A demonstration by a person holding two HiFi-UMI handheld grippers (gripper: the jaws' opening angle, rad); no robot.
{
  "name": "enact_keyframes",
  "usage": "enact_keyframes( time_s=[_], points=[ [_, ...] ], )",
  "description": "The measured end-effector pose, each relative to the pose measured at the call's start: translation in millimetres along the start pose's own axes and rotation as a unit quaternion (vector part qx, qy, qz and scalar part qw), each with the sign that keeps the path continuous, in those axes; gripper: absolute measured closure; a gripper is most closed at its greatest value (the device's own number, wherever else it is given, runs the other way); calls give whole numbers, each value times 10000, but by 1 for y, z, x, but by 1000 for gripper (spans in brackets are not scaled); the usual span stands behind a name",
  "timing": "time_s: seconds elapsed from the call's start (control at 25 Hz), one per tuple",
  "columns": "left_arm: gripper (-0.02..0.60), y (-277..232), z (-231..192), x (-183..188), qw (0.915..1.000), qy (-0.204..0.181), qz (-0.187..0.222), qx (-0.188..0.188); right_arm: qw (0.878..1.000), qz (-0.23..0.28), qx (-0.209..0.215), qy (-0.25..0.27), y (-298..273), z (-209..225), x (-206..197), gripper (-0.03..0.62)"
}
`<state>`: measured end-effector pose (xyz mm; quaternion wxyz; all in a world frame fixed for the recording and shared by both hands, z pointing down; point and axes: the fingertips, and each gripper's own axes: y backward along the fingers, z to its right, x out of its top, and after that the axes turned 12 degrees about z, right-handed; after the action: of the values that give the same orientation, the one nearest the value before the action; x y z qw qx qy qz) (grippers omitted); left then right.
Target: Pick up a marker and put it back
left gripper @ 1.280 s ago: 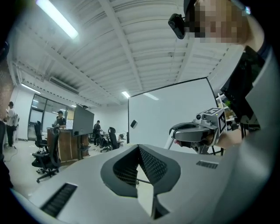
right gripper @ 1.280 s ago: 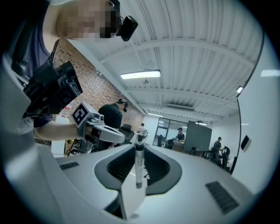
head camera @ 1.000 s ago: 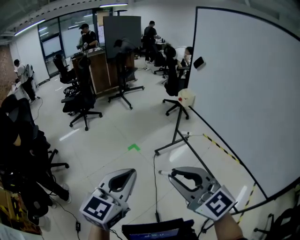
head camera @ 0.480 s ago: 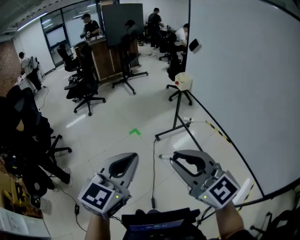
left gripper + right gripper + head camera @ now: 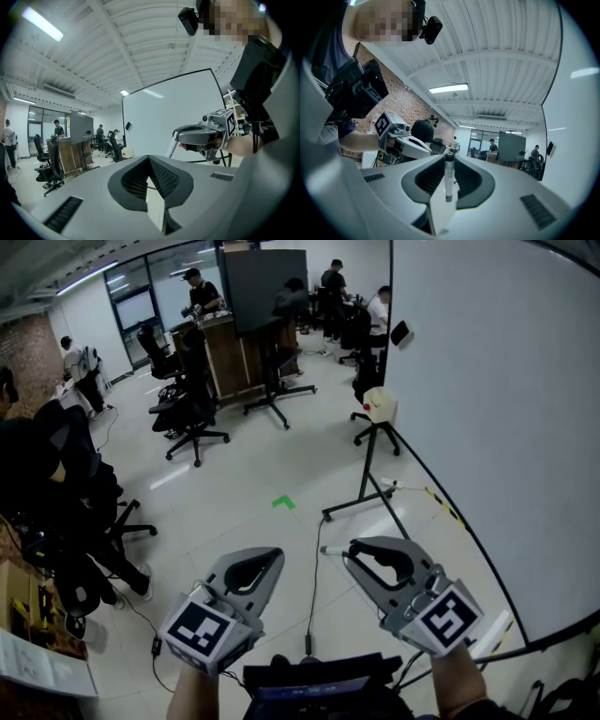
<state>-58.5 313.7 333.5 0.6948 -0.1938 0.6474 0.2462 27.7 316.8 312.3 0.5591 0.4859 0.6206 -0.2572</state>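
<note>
Marker clamped in the right gripper; left gripper closed, empty.
Both hung above the floor; the whiteboard stood at right, its stand ahead, office chairs farther off.

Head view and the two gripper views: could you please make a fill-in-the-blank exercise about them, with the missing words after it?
1. The right gripper grips a ____ between its fingers.
2. The left gripper holds nothing, and its fingers are pressed ____.
3. In the head view, the large whiteboard fills the ____ side of the picture.
4. The small tape mark on the floor is ____ in colour.

Missing words: marker; together; right; green.
</note>
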Motion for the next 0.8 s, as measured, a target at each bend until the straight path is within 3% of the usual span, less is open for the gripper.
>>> enact_keyframes(
  time_s=[0.4,0.8],
  points=[
    [584,9,23,-2,9988,16,-33,489,9986,84,386,-348,25,-7,-7,514],
    [583,31,5,-13,9985,121,24,534,9985,-97,381,-387,11,-17,-22,514]
  ],
)
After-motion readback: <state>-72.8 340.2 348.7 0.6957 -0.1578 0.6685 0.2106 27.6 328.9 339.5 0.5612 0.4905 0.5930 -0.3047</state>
